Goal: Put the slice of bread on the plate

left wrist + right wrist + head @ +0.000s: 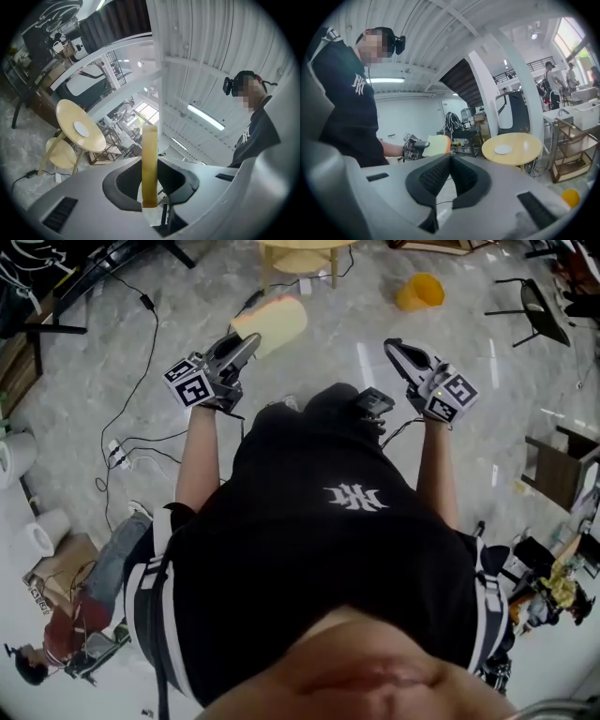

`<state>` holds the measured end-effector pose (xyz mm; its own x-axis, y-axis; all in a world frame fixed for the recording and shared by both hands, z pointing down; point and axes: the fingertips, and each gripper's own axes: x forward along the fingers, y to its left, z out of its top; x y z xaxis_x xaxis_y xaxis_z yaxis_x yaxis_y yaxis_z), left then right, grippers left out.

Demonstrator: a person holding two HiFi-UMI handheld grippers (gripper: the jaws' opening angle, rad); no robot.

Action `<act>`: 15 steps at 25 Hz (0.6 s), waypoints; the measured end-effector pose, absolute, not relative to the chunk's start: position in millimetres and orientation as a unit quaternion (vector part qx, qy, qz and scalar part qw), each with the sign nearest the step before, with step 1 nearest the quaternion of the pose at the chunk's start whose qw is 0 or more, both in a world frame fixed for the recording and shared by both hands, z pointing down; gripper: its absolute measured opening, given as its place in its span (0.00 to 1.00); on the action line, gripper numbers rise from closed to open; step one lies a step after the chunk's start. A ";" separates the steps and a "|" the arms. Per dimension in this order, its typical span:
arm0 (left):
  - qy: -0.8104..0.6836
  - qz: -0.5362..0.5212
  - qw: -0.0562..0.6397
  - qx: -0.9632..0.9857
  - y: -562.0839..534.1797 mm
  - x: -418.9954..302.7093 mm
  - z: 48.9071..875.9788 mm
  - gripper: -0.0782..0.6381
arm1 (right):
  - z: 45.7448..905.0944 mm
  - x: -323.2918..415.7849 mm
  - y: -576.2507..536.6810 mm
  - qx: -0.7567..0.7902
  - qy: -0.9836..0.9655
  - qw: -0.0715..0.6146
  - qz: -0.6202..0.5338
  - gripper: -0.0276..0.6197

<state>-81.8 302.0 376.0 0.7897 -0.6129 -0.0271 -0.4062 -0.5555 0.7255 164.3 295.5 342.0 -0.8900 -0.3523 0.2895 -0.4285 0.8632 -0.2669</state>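
My left gripper [246,345] is shut on a slice of bread [272,322], pale with a tan crust, held out in the air above the floor. In the left gripper view the slice [150,164] stands edge-on between the pads of the left gripper [151,187]. The right gripper view shows the same slice [437,145] off to the left. A small white plate [503,149] lies on a round wooden table [525,140], some way ahead; the plate [81,129] also shows in the left gripper view. My right gripper [451,161] is shut and holds nothing.
A yellow object [419,292] lies on the marble floor right of the table. Cables [131,362] trail over the floor at left. A black chair [539,306] stands at the far right, and a seated person [66,634] is at lower left. People stand far off [551,84].
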 end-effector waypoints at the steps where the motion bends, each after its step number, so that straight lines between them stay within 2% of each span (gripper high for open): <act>1: -0.291 -0.140 0.372 0.870 296.0 -81.4 376.6 0.25 | 344.2 164.8 288.9 0.203 -0.957 0.116 0.169 0.05; 9: -0.306 -0.125 0.384 0.862 230.5 -67.4 392.3 0.24 | 379.8 148.6 197.2 0.158 -0.963 0.103 0.194 0.05; 15: -0.336 -0.133 0.385 0.849 148.8 -59.5 372.8 0.25 | 359.9 133.4 83.3 0.109 -0.974 0.085 0.179 0.05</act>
